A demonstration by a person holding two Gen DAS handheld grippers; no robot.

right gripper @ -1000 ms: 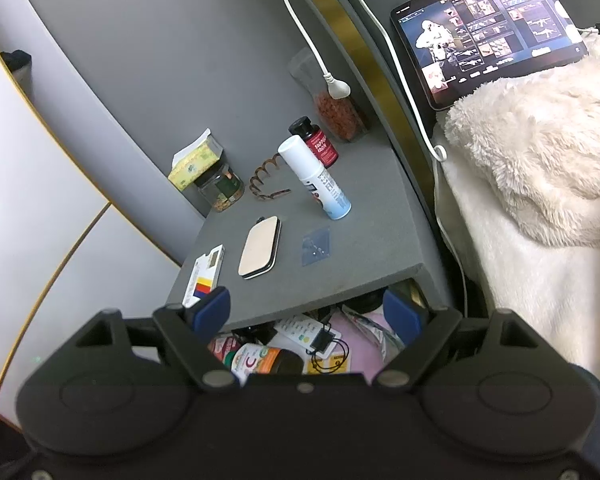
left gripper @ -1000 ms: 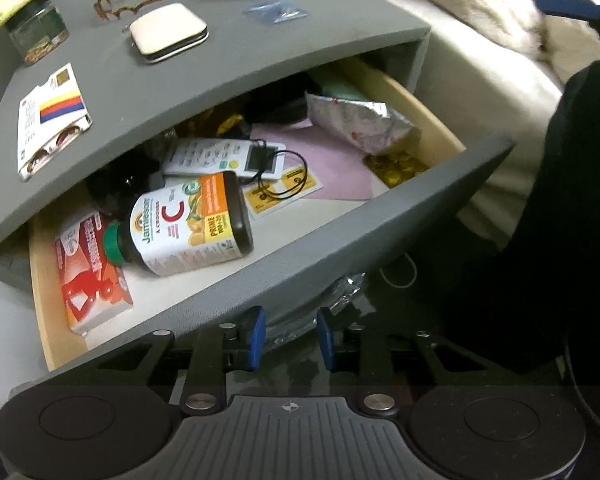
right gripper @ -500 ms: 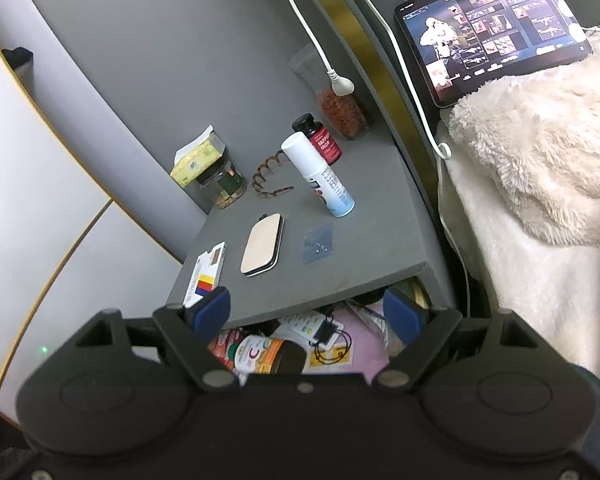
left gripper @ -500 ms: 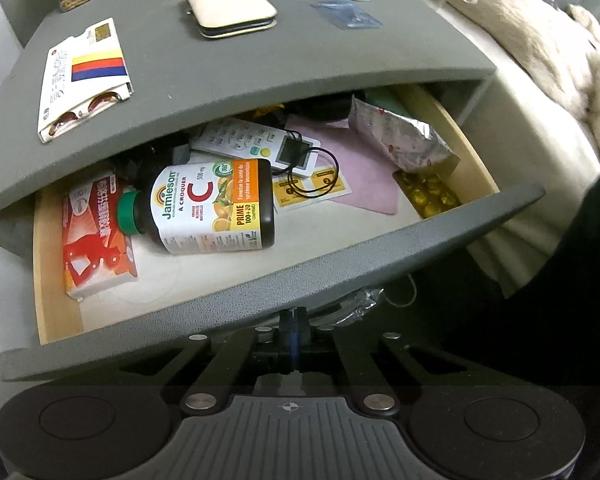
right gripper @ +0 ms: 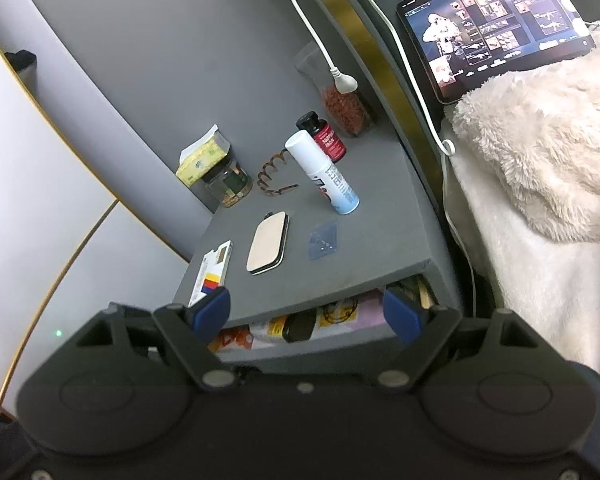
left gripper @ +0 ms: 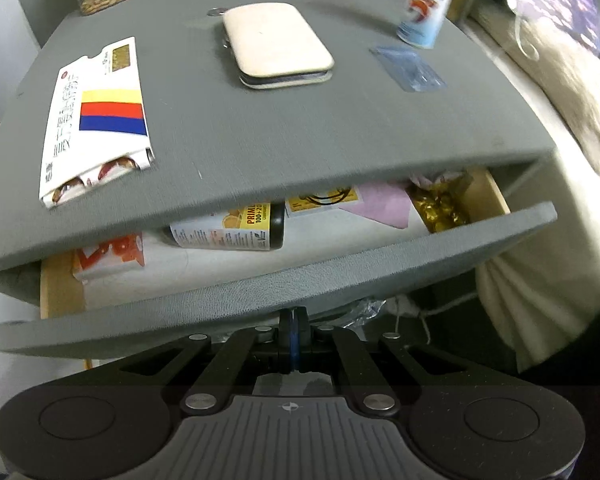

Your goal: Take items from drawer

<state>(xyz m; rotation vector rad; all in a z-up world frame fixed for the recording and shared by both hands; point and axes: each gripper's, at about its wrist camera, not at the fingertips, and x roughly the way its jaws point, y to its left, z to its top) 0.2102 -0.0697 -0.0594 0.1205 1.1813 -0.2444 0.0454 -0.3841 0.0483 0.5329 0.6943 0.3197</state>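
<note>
The grey nightstand's drawer [left gripper: 260, 296] stands partly open. In it lie a vitamin C bottle [left gripper: 236, 230], a red-and-white box [left gripper: 108, 258], a yellow card [left gripper: 324, 200], a pink sheet [left gripper: 384, 204] and gold capsules [left gripper: 440, 206]. My left gripper [left gripper: 294, 338] is shut with nothing between its pads, just below the drawer front's lower edge. My right gripper [right gripper: 308, 312] is open and empty, held above the drawer [right gripper: 300, 350], which shows between its fingers.
On the nightstand top [left gripper: 280, 120] lie a striped medicine box [left gripper: 96, 120], a beige case [left gripper: 276, 46], a clear packet [left gripper: 410, 68], a spray can [left gripper: 424, 4], a hair clip and jars. A fluffy blanket [right gripper: 540, 152] and a tablet [right gripper: 496, 20] lie on the bed at right.
My left gripper closed and moved in under the drawer front. The drawer slid inward, and the top now hides more of its contents. My right gripper barely moved.
</note>
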